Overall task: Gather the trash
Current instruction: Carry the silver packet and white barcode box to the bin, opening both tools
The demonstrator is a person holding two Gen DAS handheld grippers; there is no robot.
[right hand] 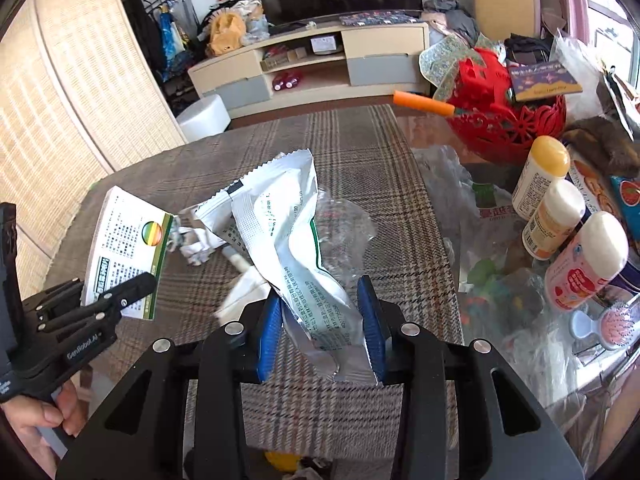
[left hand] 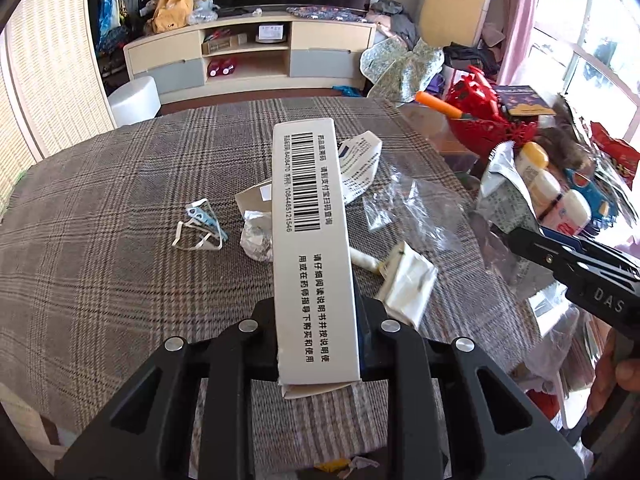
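My left gripper (left hand: 318,320) is shut on a long white medicine box (left hand: 310,240) with a barcode, held above the plaid tablecloth (left hand: 120,220); the box also shows in the right wrist view (right hand: 128,248). My right gripper (right hand: 322,320) is shut on a crumpled silver-white foil pouch (right hand: 288,232), lifted above the cloth; it shows in the left wrist view (left hand: 508,192). On the cloth lie a face mask (left hand: 200,228), crumpled paper (left hand: 256,236), a white wrapper (left hand: 404,280), another foil pouch (left hand: 358,164) and clear plastic film (left hand: 408,208).
At the right stand a red basket (right hand: 508,128) with an orange-handled tool (right hand: 424,104), three bottles (right hand: 560,216), a small pink brush (right hand: 618,322) and plastic bags. A TV cabinet (left hand: 248,56) and a white stool (left hand: 134,98) lie beyond the table.
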